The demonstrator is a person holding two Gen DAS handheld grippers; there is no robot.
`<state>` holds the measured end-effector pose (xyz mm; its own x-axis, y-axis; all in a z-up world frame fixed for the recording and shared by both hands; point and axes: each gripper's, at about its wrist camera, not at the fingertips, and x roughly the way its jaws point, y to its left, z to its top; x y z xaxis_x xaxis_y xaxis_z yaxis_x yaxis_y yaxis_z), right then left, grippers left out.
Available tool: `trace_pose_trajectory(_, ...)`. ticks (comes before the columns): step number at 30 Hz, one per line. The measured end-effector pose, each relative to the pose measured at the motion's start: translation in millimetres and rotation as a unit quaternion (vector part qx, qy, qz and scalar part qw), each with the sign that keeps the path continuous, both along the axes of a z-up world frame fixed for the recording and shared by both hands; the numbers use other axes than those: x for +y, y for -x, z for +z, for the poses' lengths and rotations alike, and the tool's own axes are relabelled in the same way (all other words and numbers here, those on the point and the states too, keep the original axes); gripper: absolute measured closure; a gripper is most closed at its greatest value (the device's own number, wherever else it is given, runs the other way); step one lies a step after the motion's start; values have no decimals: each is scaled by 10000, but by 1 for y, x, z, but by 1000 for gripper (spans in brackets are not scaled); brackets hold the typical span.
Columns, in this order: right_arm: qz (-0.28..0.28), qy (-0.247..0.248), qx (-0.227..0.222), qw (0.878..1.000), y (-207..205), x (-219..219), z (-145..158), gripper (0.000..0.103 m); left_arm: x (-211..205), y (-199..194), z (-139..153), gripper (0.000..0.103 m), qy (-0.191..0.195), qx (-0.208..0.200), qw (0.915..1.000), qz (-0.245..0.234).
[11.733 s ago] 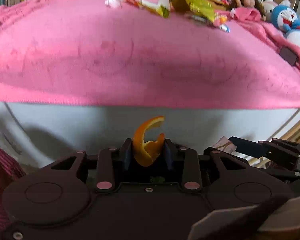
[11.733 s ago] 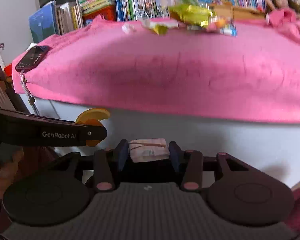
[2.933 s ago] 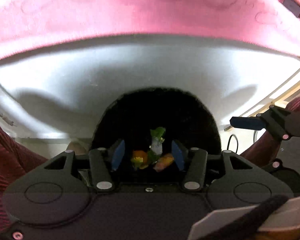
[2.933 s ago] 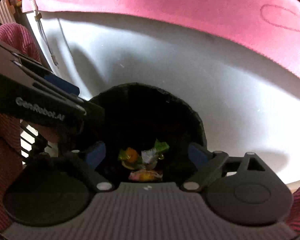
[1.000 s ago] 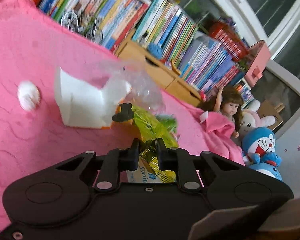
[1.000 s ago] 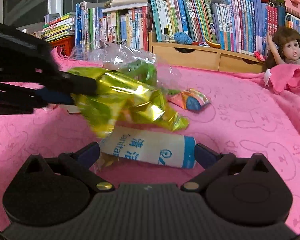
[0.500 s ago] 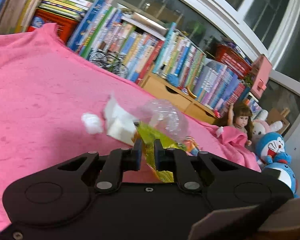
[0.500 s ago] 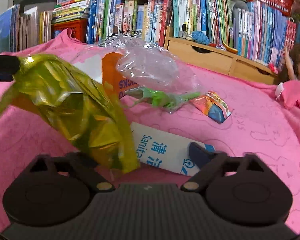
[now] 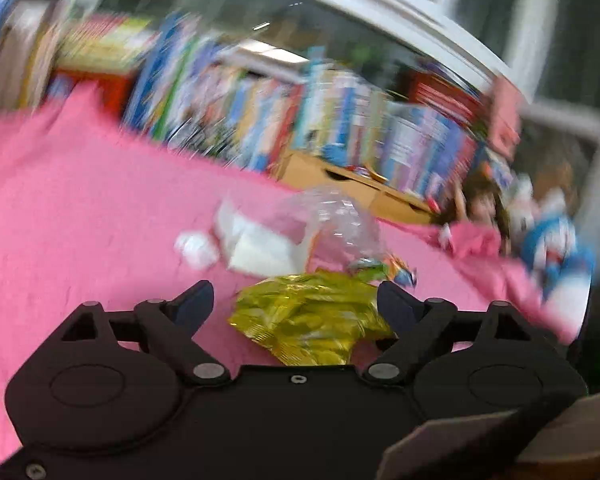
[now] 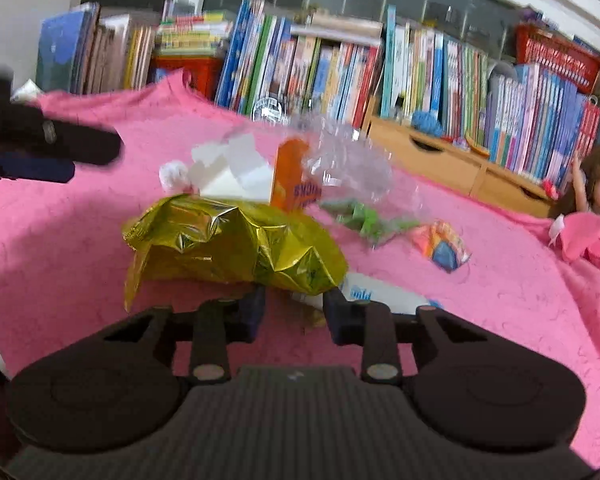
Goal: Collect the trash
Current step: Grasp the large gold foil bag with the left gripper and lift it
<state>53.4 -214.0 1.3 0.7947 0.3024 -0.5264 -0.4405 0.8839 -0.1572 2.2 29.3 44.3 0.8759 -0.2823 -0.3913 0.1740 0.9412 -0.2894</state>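
Note:
A crumpled gold foil bag (image 10: 228, 240) lies on the pink blanket (image 10: 60, 240) at the front of a litter pile. In the blurred left wrist view the gold foil bag (image 9: 312, 316) sits between the fingers of my left gripper (image 9: 294, 300), which stands wide open and holds nothing. My right gripper (image 10: 294, 310) is low under the bag's near edge. Its jaws are drawn close on the left end of a white packet (image 10: 380, 292) with blue print. The bag hides most of the contact.
Behind the bag lie a torn orange and white carton (image 10: 292, 176), a clear plastic bag (image 10: 348, 160), a green wrapper (image 10: 364, 216), a colourful wrapper (image 10: 440, 244) and a tissue ball (image 10: 174, 174). A doll (image 10: 596, 188), wooden drawers (image 10: 440, 156) and bookshelves stand beyond.
My left gripper has opened and let go of the gold bag, which has dropped onto the blanket. My right gripper's jaws have closed in from wide open onto the packet's end.

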Motion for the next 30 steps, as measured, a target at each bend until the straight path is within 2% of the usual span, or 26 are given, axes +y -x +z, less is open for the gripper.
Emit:
trace_pose_trajectory(3,-70,-260,59,9996,-9,-12,11,36,-33,1,0,11,-976,-406,9935,-426)
trace_pose_trajectory(6,0,-582,332,9978,-19,-24,18,36,-66,1,-5,10,-1835,-750,9775,-725)
trace_pose_trajectory(8,-44,-674,443,9967,-27,-31,19,36,-89,2,-10,9,-2433,-1030,9620,-687)
trace_pose_trajectory(10,-3,-749,545,9957,-33,-38,20,37,-102,1,-15,9,-2829,-1216,9481,-797)
trace_pose_trajectory(12,125,-978,694,9927,-37,-46,20,37,-111,-5,-21,9,-2988,-1167,9429,-893)
trace_pose_trajectory(15,215,-1266,842,9881,-42,-54,22,37,-116,-19,-29,12,-2955,-853,9457,-1053)
trace_pose_trajectory(17,292,-1459,927,9845,-45,-58,22,37,-118,-28,-34,21,-2906,-667,9485,-1069)
trace_pose_trajectory(20,267,-1546,899,9835,-45,-61,21,36,-116,-36,-38,56,-2836,-542,9520,-1017)
trace_pose_trajectory(21,140,-1478,852,9852,-45,-61,20,33,-115,-39,-39,77,-2759,-428,9548,-1022)
trace_pose_trajectory(22,-59,-1381,796,9872,-46,-63,18,29,-113,-42,-39,79,-2617,-252,9599,-970)
trace_pose_trajectory(24,-440,-1283,709,9882,-50,-67,13,9,-104,-46,-36,81,-2327,-116,9697,-736)
trace_pose_trajectory(27,-808,-1113,623,9885,-55,-72,6,0,-95,-46,-29,84,-2122,-189,9761,-422)
trace_pose_trajectory(30,-810,-839,781,9901,-65,-68,-4,0,-85,-45,-18,84,-1929,-201,9808,-225)
